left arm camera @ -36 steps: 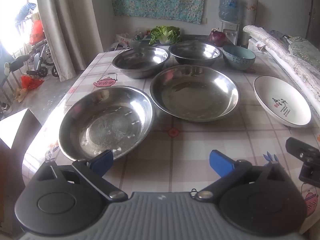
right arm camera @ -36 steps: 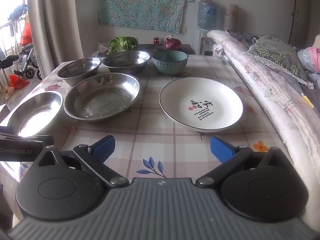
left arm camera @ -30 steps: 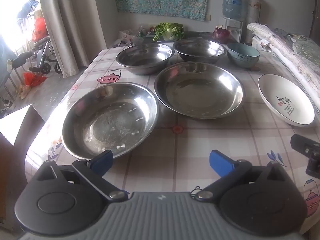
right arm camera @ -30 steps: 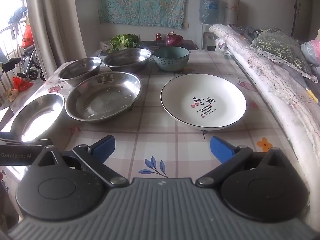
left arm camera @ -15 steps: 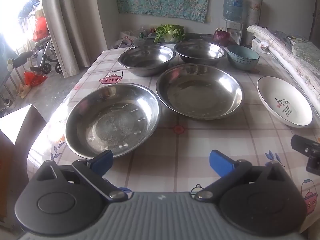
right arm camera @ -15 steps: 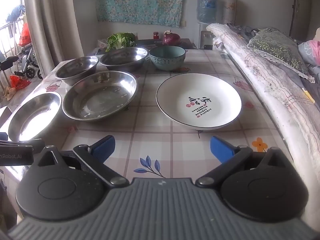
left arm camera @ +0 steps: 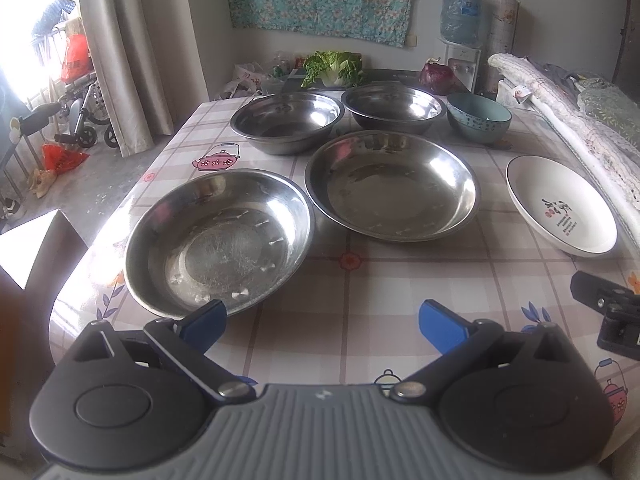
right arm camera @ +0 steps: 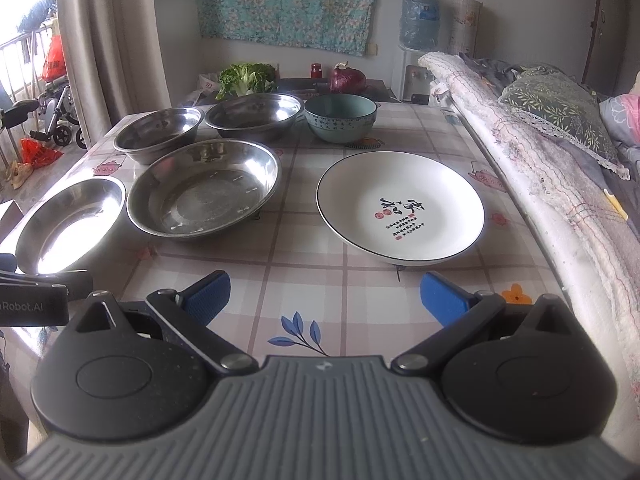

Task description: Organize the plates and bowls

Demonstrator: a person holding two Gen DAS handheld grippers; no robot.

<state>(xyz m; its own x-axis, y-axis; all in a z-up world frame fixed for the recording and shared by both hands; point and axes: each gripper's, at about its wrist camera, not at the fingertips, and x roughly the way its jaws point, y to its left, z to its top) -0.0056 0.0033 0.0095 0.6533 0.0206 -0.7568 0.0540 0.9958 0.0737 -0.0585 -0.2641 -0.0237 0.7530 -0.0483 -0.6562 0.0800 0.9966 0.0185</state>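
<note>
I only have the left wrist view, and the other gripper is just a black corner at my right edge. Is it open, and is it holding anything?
Observer: The right gripper is open. Its blue-padded fingers are spread wide with nothing between them.
Operator: What is it aimed at?
Observer: The round white ceramic plate with black calligraphy lies just ahead of it, flat on the checked tablecloth and untouched.
Operator: What's on the bed, further right than I can see?
Observer: A pink cushion lies at the far right, just beyond the green leaf-patterned pillow.
</note>
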